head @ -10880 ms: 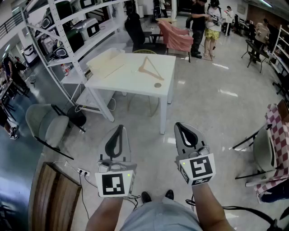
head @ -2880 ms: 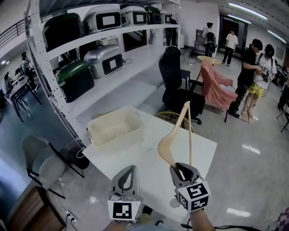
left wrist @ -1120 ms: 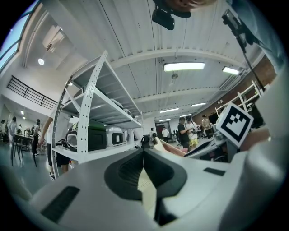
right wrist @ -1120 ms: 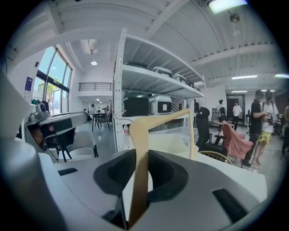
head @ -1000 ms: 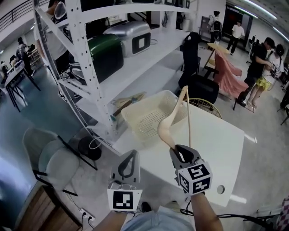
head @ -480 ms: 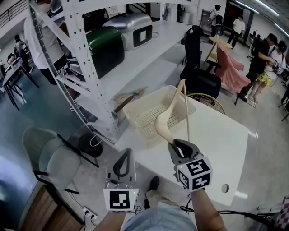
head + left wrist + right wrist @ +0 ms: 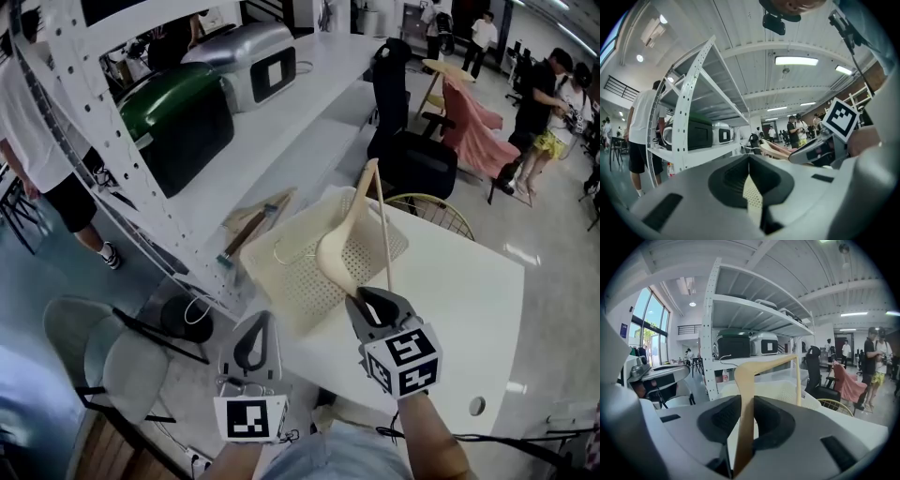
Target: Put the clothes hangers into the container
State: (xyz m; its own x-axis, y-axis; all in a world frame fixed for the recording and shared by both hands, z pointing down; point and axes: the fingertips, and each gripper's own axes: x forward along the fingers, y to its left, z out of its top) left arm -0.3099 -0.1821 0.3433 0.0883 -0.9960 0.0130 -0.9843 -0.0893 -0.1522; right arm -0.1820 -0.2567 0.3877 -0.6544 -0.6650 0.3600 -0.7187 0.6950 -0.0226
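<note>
My right gripper (image 7: 367, 300) is shut on one arm of a light wooden clothes hanger (image 7: 339, 255), which stands upright above it. The hanger's broad shoulder and wire hook (image 7: 284, 249) hang over the cream perforated basket (image 7: 305, 289) at the left end of the white table (image 7: 469, 300). In the right gripper view the hanger (image 7: 745, 399) rises from between the pads, with the basket (image 7: 785, 391) behind it. My left gripper (image 7: 260, 321) stays low before the table's front edge, shut with nothing in it, as the left gripper view (image 7: 749, 161) also shows.
A white shelving rack (image 7: 141, 141) with green and silver cases (image 7: 183, 117) stands left of the table; wooden items (image 7: 248, 223) lie on its lower shelf. A grey chair (image 7: 103, 352) is at lower left, a black office chair (image 7: 408, 159) behind the table. People stand at the back.
The right gripper has carried the hanger forward and left, so its top now hangs over the basket. The basket and rack appear nearer. The left gripper has stayed low and shut.
</note>
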